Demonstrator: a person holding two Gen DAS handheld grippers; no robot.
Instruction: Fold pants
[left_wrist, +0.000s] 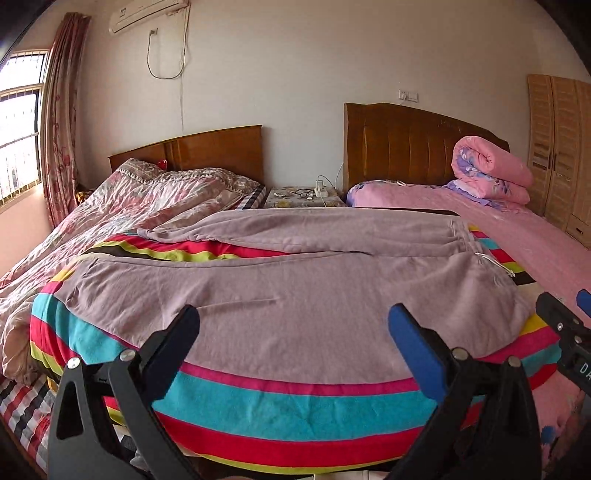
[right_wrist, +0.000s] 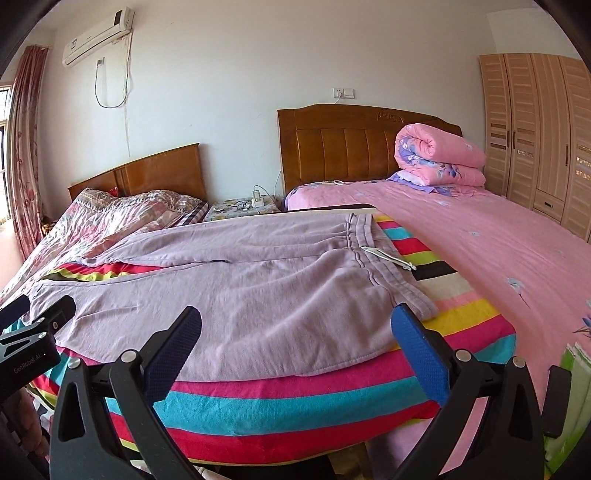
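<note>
Spread flat across striped blanket (left_wrist: 295, 406): lilac pants (left_wrist: 277, 314), waistband (right_wrist: 373, 258) to the right, legs trailing left. Soft, limp, probably light; best pinched at waistband corner and hem. Left gripper (left_wrist: 293, 325) and right gripper (right_wrist: 295, 326) empty, jaws wide apart.

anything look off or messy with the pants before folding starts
Nothing damaged or spilled. The lilac pants lie spread flat on the striped blanket, legs splayed apart in a V rather than stacked, and the white drawstring trails loose past the waistband. Both grippers, left and right, are open and holding nothing.
</note>
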